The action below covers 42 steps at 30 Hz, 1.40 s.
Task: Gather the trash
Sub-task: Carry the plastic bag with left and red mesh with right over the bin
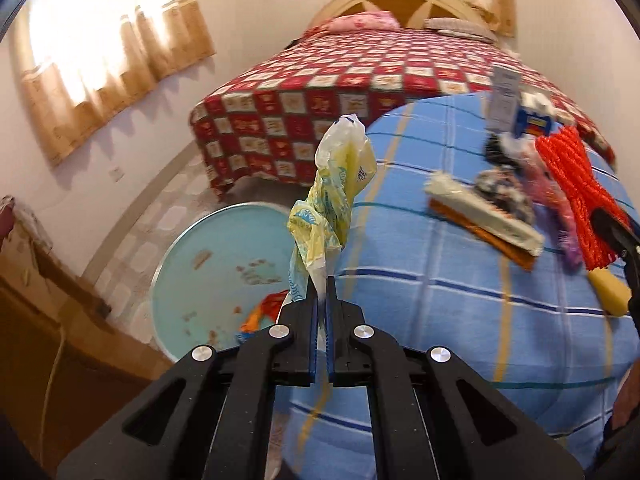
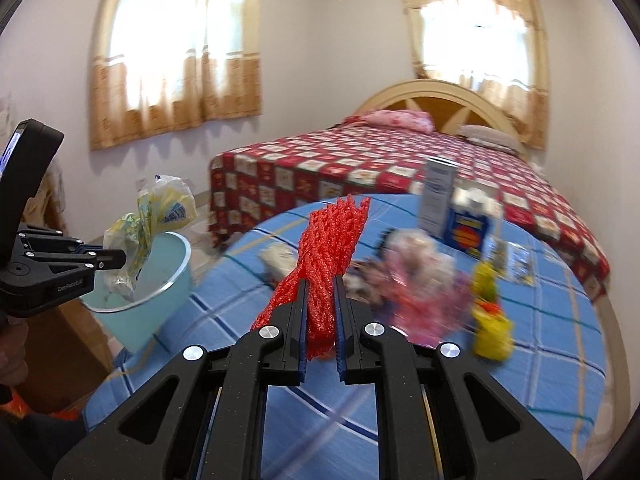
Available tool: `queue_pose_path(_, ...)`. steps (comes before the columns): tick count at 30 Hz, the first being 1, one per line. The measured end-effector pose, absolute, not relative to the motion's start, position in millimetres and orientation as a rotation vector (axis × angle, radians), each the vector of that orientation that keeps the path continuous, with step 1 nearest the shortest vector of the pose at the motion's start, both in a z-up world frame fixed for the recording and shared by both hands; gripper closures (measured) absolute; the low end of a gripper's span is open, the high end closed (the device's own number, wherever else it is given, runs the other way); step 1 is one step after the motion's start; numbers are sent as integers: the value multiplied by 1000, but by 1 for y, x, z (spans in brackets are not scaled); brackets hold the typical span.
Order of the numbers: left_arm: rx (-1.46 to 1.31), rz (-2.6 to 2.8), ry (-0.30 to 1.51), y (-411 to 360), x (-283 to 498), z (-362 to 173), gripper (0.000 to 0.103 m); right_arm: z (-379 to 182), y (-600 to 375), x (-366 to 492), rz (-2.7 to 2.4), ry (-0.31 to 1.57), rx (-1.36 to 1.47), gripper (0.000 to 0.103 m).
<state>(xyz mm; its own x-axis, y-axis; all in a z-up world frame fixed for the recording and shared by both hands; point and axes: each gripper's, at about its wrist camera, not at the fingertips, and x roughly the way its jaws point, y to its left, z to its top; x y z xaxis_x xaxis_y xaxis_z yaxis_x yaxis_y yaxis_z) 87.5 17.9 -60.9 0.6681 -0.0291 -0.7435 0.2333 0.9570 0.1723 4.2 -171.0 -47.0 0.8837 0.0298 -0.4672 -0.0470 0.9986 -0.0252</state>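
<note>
Left wrist view: crumpled yellow-white plastic bag (image 1: pixel 336 184) is clamped in the closed left tongs (image 1: pixel 322 284), centre frame, above the pale blue round basin (image 1: pixel 192 240). Right tongs (image 2: pixel 322 280) are closed on red foam netting (image 2: pixel 328 248) over the blue-checked table (image 2: pixel 520 360).

The round bench (image 2: pixel 400 420) is bare on its near part, so a tool could pass freely there. Beyond this, boxes (image 2: pixel 468 220) and wrappers (image 2: pixel 424 280) crowd the middle of the bench. Off its left edge the light blue basin (image 2: pixel 168 280) stands open-topped, with the bed (image 2: pixel 360 168) blocking the way behind the bench.
</note>
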Motion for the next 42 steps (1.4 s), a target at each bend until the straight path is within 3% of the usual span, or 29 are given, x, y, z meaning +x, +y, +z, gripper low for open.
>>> queue_pose_path(20,197,96,884,133,120,-81,101,-55,-61,94,234,545,-160,92)
queue_pose_path(42,133,182,944,175,140,-96,101,-79,2,135,342,596,-246,92)
